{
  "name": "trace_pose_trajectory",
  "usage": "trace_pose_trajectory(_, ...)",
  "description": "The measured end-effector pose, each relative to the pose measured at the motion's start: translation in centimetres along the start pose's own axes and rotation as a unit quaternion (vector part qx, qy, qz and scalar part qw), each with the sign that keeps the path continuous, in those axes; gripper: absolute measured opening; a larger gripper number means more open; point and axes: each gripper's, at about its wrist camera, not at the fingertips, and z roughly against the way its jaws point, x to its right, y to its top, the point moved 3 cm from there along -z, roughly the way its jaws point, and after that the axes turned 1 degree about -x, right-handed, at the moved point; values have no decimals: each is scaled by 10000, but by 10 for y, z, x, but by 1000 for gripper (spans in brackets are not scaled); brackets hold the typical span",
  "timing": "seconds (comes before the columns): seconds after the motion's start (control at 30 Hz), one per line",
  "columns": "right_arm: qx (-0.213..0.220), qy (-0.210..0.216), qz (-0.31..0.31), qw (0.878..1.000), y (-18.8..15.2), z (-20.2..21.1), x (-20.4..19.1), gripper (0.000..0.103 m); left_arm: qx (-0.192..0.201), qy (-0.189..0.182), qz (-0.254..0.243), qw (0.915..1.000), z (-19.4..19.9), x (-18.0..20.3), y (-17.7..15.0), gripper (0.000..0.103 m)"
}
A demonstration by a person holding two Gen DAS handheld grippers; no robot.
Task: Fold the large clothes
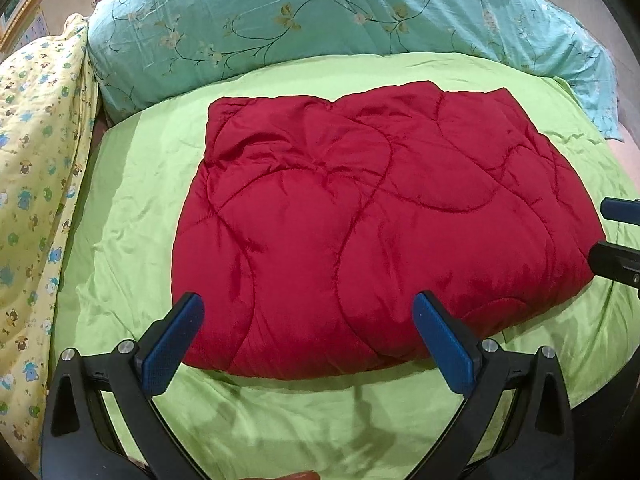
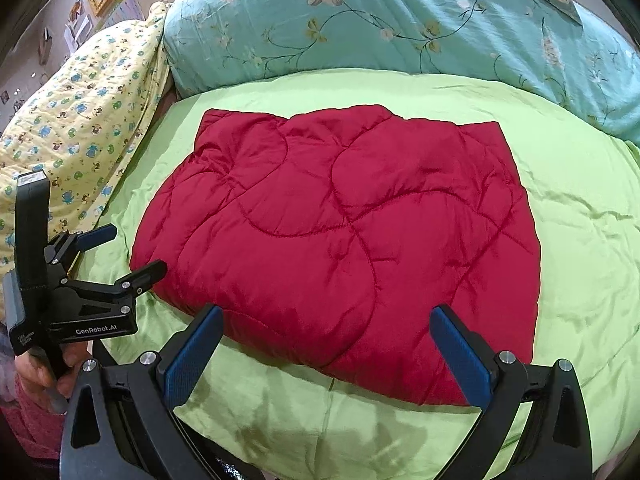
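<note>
Lying folded into a thick rectangle, the red quilted comforter (image 1: 372,232) rests on the green sheet (image 1: 132,200) near the middle of the bed, its far edge toward the teal floral pillow (image 1: 320,20). The left hand-held gripper (image 1: 308,332) hovers at the near edge toward the near-left corner, jaws spread wide, holding nothing. The right hand-held gripper (image 2: 326,344) hovers at the same near edge toward the near-right corner, likewise wide and empty. The long axis appears to run left to right, though fisheye distortion makes this uncertain. Both hand-held grippers stand about equally near; the bundle lies straight ahead of each.
</note>
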Motion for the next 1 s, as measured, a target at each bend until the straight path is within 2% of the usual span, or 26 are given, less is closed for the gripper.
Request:
trace_pose_trajectory(0.37,-269,-42,60,9996,5,-12,4,103,-34,-16,71,10000,0,-10,8,103)
trace_pose_trajectory(1.0,-335,-25,162,9993,16,-17,-3,103,-14,12,90,10000,-1,-14,17,103)
